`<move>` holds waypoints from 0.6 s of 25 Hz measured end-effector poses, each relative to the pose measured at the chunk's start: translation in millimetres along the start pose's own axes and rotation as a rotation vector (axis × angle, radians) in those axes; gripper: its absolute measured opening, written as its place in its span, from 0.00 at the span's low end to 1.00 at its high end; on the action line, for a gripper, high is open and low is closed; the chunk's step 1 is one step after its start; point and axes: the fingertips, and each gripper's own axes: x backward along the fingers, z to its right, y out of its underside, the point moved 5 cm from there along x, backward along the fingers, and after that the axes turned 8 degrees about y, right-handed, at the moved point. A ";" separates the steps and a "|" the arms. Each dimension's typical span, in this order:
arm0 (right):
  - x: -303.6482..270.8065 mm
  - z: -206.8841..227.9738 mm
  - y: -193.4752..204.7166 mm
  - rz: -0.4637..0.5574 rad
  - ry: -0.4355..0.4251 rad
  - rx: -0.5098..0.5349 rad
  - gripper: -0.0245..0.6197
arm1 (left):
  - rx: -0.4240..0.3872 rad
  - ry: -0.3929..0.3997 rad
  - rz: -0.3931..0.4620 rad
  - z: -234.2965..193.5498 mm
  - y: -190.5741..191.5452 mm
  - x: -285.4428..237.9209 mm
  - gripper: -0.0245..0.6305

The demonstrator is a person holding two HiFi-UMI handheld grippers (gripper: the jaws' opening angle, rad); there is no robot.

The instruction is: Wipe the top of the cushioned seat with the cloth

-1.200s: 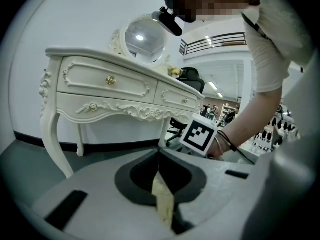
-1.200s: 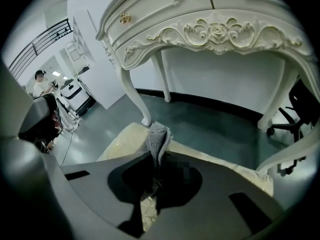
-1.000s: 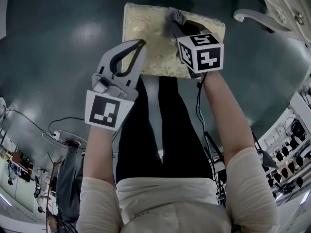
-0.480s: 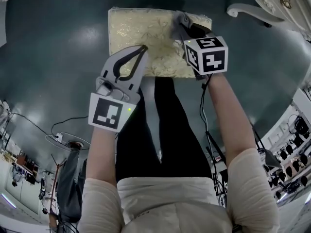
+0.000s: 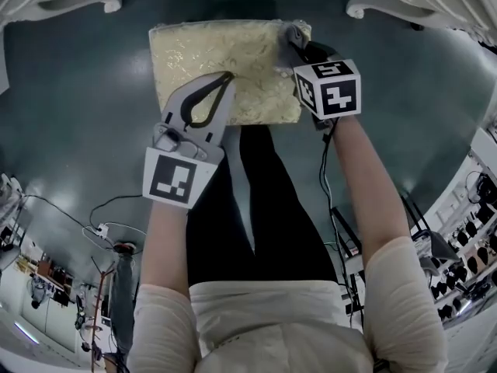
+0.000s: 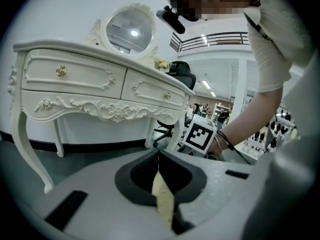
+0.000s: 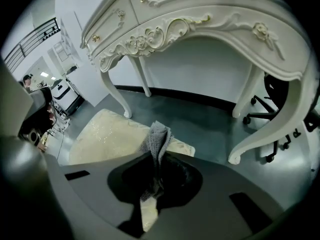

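Observation:
The cushioned seat (image 5: pixel 225 57) is cream with a gold pattern and lies on the dark floor at the top middle of the head view. My right gripper (image 5: pixel 301 47) is shut on a grey cloth (image 5: pixel 293 33), which rests at the seat's far right corner. In the right gripper view the cloth (image 7: pixel 157 136) sticks up from the closed jaws, with the seat (image 7: pixel 105 134) below it to the left. My left gripper (image 5: pixel 227 77) hovers over the seat's near edge. It is shut and holds nothing, and only a sliver of the seat (image 6: pixel 163 199) shows between its jaws.
A white carved dressing table (image 7: pixel 200 29) stands just beyond the seat, and its curved legs (image 5: pixel 380 8) come down close to the right corner. A round mirror (image 6: pixel 129 31) sits on top. An office chair base (image 7: pixel 272 104) is behind the table. Cables (image 5: pixel 101 228) lie on the floor at left.
The right gripper has dragged the cloth from the middle of the seat's far side to its right corner. The left gripper now sits further over the seat.

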 end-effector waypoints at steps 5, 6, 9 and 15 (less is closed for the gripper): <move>8.7 18.5 11.5 -0.060 0.102 0.078 0.08 | 0.023 0.024 0.007 13.5 -4.4 -2.1 0.04; 11.6 19.6 11.6 -0.065 0.119 0.075 0.08 | 0.019 0.029 0.006 14.8 -6.6 0.4 0.04; 24.7 17.0 6.6 -0.049 0.153 0.062 0.08 | -0.001 0.054 0.001 17.1 -12.5 11.4 0.04; 44.1 -36.6 -20.5 0.009 0.103 0.010 0.08 | 0.011 0.076 0.004 4.4 -13.9 53.4 0.04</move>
